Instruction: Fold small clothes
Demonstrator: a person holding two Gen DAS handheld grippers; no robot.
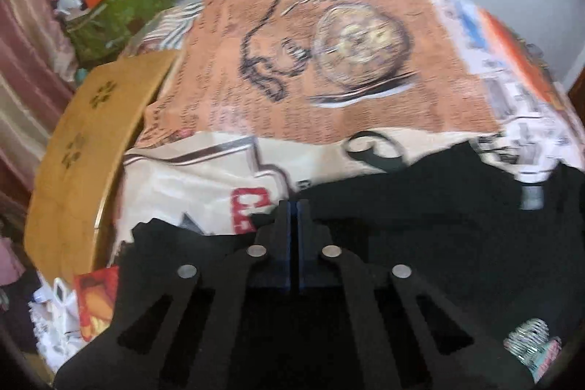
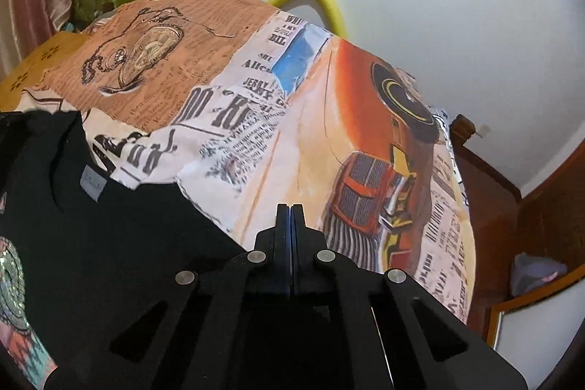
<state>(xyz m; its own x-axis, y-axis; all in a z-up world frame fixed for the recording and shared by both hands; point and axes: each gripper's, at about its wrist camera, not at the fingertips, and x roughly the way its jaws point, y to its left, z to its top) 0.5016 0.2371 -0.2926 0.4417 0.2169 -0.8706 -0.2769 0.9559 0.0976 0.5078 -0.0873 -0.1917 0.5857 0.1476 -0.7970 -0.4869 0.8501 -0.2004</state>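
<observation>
I have both grippers, left [image 1: 294,207] and right [image 2: 290,211], closed at the black shirt's [image 2: 109,225] shoulder edges, probably pinching fabric, though the blur hides it. I should lift evenly and keep the neckline taut before folding over.

Open printed bedspread [image 2: 310,148] stretches clear beyond the black shirt [image 2: 120,229]. A cluttered green bag [image 1: 117,13] crowds the far left corner, a yellow board [image 1: 84,148] lines the left edge, and what seems wooden furniture [image 2: 512,207] hems the right.
</observation>
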